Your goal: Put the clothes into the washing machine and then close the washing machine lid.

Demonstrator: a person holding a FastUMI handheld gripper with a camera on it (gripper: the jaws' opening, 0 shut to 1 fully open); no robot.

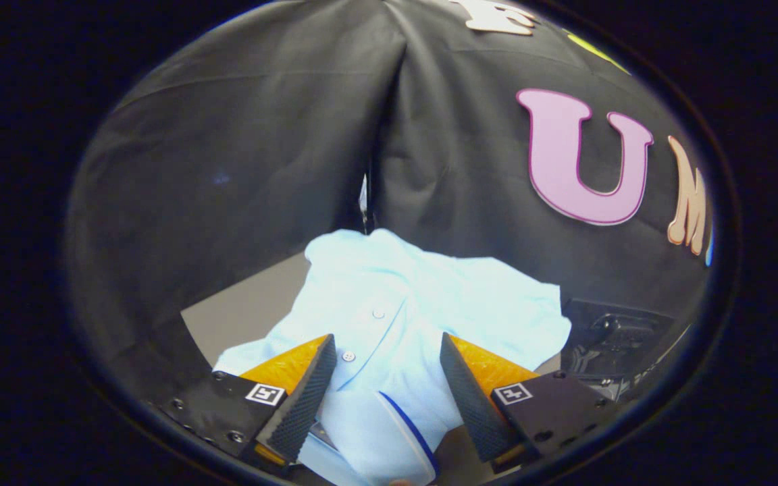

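Observation:
A light blue buttoned shirt (423,297) lies crumpled on a grey table (240,314), its white collar with a blue stripe (389,432) nearest to me. My gripper (387,347) hangs open over the shirt, its two fingers spread wide above the button placket and collar, neither finger pressing on the cloth. To the right of the shirt, past the right finger, sits a dark machine part (622,337) that looks like the washing machine; its details are hard to make out.
The black cloth wall (240,169) rises close behind the table, with a corner seam right behind the shirt. A bare strip of grey table shows left of the shirt.

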